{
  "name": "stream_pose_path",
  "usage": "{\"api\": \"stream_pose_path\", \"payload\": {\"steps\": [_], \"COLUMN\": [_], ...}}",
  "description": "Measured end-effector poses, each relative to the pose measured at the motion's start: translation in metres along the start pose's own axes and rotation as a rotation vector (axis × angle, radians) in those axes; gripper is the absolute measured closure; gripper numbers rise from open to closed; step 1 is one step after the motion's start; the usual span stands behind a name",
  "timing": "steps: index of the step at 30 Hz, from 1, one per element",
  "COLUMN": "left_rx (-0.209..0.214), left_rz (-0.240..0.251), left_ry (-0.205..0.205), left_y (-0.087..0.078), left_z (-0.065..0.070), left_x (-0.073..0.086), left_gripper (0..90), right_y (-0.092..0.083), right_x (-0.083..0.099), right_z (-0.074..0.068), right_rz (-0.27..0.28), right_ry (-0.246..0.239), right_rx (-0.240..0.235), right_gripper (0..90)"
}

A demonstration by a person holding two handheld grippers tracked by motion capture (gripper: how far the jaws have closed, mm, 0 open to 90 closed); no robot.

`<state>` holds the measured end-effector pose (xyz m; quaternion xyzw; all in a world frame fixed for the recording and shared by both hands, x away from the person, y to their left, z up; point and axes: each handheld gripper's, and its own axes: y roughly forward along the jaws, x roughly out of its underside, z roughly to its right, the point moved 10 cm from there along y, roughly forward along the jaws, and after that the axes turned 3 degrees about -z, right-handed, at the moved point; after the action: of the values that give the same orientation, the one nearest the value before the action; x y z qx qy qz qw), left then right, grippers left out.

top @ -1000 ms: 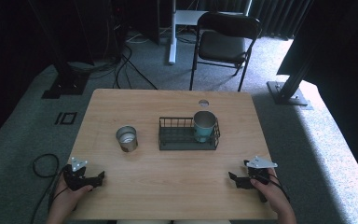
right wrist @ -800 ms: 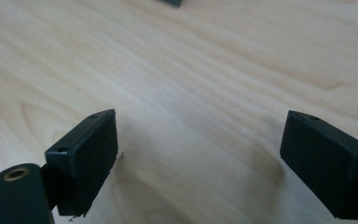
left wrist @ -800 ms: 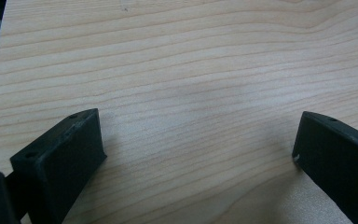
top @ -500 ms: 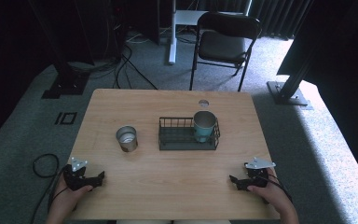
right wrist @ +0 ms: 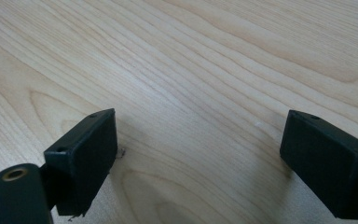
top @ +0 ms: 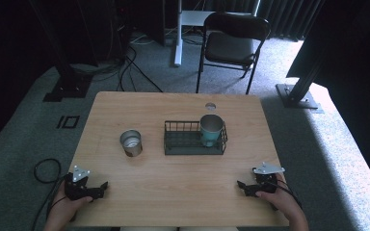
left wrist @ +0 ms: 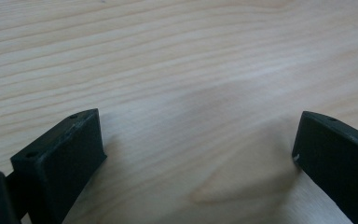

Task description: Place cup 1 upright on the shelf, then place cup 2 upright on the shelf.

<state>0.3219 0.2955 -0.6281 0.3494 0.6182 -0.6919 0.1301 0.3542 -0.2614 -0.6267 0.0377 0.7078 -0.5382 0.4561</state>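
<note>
A black wire basket (top: 192,138) stands near the middle of the wooden table (top: 173,106), with a teal metal cup (top: 211,129) upright in its right end. To its left a silver tin cup (top: 131,143) stands on the bare wood. My left gripper (top: 101,188) rests at the table's front left corner, open, its jaws wide apart over bare wood (left wrist: 191,116). At the front right my right gripper (top: 243,186) lies low on the table, also open with nothing between its jaws over bare wood (right wrist: 200,116).
A round cable hole (top: 210,105) sits near the table's far edge. Behind the table stands a black folding chair (top: 233,43), a white desk leg (top: 177,33) and cables on grey carpet. A black stand base (top: 298,96) is at the right.
The right gripper has slid a little toward the front edge of the table. The left gripper and the cups have stayed where they were.
</note>
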Motion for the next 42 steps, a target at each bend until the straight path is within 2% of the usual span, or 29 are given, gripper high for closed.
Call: {"api": "stream_pose_path", "payload": {"steps": [5, 12, 22, 28, 35, 42], "left_rx": [0.014, 0.064, 0.092, 0.101, 0.125, 0.128], "left_rz": [0.015, 0.045, 0.110, 0.141, 0.169, 0.181], "left_ry": [0.005, -0.001, 0.011, 0.042, 0.049, 0.073], "left_y": [-0.003, -0.004, -0.004, -0.005, -0.004, -0.003], "left_z": [0.003, 0.012, 0.020, 0.026, 0.033, 0.038], "left_x": [-0.003, -0.012, -0.036, -0.050, -0.063, -0.076], "left_gripper": [2.5, 2.5, 2.5, 2.5, 2.5, 2.6], "right_y": [0.000, 0.000, 0.000, 0.000, 0.000, 0.000], "right_x": [0.000, 0.000, 0.000, 0.000, 0.000, 0.000], "right_z": [0.000, 0.000, 0.000, 0.000, 0.000, 0.000], "right_rz": [0.000, 0.000, 0.000, 0.000, -0.001, 0.000], "right_ry": [0.000, 0.000, 0.001, 0.001, 0.002, 0.000], "right_rx": [0.000, 0.000, 0.000, 0.000, 0.000, 0.000], "right_gripper": [10.6, 10.6, 10.7, 10.6, 10.7, 10.6]}}
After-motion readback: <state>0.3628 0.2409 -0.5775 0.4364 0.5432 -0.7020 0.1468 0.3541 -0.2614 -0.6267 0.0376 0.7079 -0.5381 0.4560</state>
